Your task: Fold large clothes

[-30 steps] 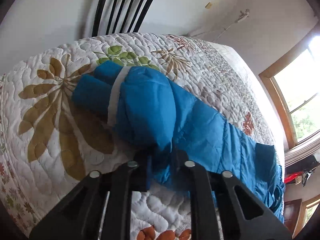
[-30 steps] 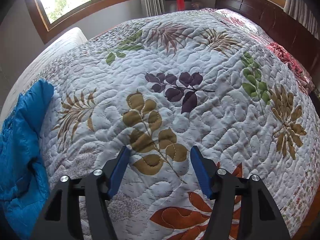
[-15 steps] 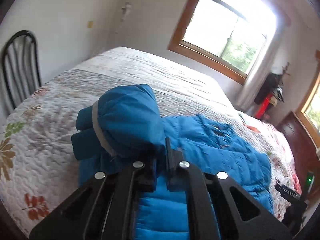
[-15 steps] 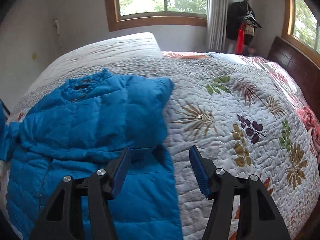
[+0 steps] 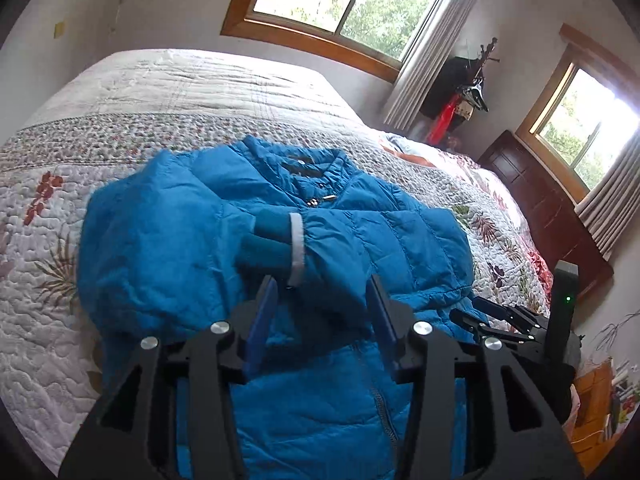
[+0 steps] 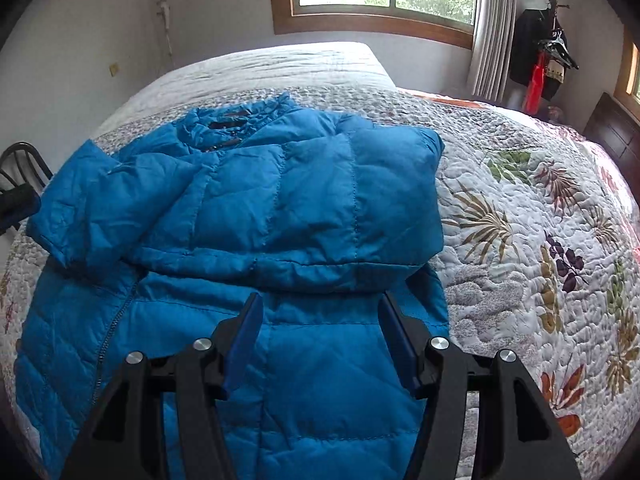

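Observation:
A blue puffer jacket (image 5: 192, 240) lies front up on the quilted bed (image 5: 180, 92), with both sleeves folded across its chest. My left gripper (image 5: 322, 286) is open just above the left sleeve, whose ribbed cuff with a white band (image 5: 297, 244) lies right ahead of the fingertips. My right gripper (image 6: 318, 302) is open and empty over the jacket's lower body (image 6: 320, 380), just below the folded right sleeve (image 6: 304, 200). In the left wrist view the right gripper (image 5: 480, 316) shows at the right, over the jacket's edge.
The leaf-patterned quilt (image 6: 540, 240) stretches to the right of the jacket. A dark wooden headboard (image 5: 548, 204) stands at the far right. A coat rack (image 6: 548, 52) stands by the windows. A black chair (image 6: 20, 184) is at the bed's left edge.
My left gripper carried the sleeve over onto the jacket's chest, then opened and let it go. My right gripper swung left from bare quilt to over the jacket, staying open.

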Motion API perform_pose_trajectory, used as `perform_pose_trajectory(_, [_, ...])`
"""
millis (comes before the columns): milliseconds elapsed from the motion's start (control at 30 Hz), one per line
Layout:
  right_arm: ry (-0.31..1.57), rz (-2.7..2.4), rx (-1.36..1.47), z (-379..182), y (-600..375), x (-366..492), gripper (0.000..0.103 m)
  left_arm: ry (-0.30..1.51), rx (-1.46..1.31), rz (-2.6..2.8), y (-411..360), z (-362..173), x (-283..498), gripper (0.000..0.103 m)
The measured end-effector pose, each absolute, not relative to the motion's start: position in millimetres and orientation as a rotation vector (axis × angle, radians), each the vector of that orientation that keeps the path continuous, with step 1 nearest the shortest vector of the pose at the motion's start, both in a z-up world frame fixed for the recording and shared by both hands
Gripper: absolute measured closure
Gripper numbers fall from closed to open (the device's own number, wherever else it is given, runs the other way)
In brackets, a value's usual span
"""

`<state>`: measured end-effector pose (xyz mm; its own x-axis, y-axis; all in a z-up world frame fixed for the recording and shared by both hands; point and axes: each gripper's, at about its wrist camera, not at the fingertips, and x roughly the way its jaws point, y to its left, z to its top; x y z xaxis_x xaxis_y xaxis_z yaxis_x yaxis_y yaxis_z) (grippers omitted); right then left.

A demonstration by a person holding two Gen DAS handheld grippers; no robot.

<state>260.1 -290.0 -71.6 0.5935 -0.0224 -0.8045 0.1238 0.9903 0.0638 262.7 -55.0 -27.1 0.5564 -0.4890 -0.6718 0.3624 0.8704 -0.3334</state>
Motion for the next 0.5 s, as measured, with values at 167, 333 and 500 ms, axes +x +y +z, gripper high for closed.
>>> perform_pose_trajectory(167, [0.962, 0.048, 0.175, -54, -262, 271, 0.042, 0.836, -0.130, -0.295, -17, -31, 280, 0.054])
perform_pose_trajectory(333, [1.012, 0.144, 0.250, -39, -224, 308, 0.032, 0.911, -0.081, -0.193, -5, -61, 308, 0.054])
perform_pose_trajectory(500, [1.103, 0.188, 0.308, -59, -194, 353, 0.033, 0.989, -0.129, -0.245, 2, -92, 321, 0.052])
